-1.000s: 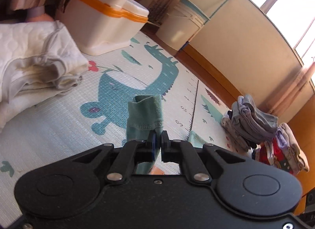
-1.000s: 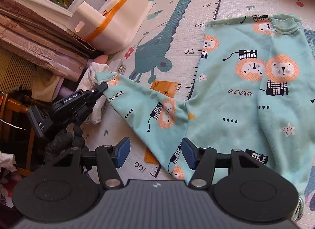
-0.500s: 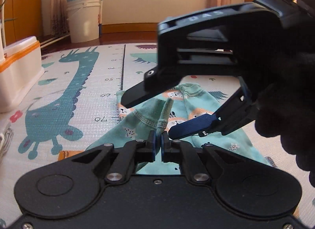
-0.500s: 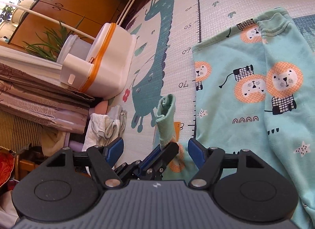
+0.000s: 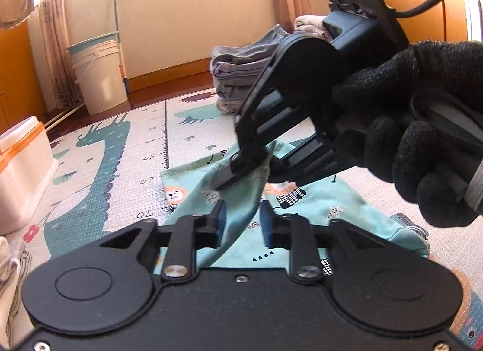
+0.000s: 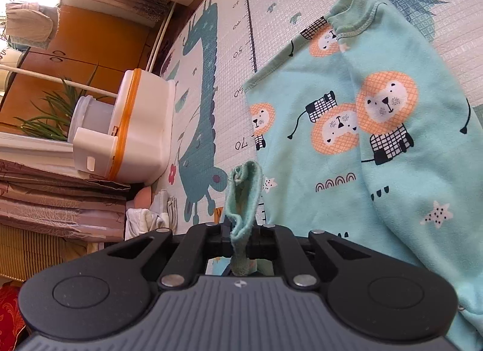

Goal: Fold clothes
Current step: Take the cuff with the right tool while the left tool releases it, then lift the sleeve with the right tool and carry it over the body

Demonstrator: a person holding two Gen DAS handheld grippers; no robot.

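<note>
A mint-green child's top with lion prints (image 6: 356,127) lies on the play mat (image 6: 211,58); it also shows in the left wrist view (image 5: 305,218). My right gripper (image 6: 241,234) is shut on the top's sleeve cuff (image 6: 244,197), which stands up between its fingers. In the left wrist view the right gripper (image 5: 241,170) hangs just ahead, pinching the raised sleeve (image 5: 241,200). My left gripper (image 5: 241,224) is open, its blue pads (image 5: 219,221) on either side of that sleeve without clamping it.
A white box with an orange band (image 6: 135,130) stands at the mat's left edge, with cloths (image 6: 145,218) beside it. A white bucket (image 5: 96,79) stands by the wall. A stack of folded grey clothes (image 5: 241,76) sits at the mat's far side.
My left gripper has opened and let go of the sleeve cuff. My right gripper has closed on that cuff and now holds it up.
</note>
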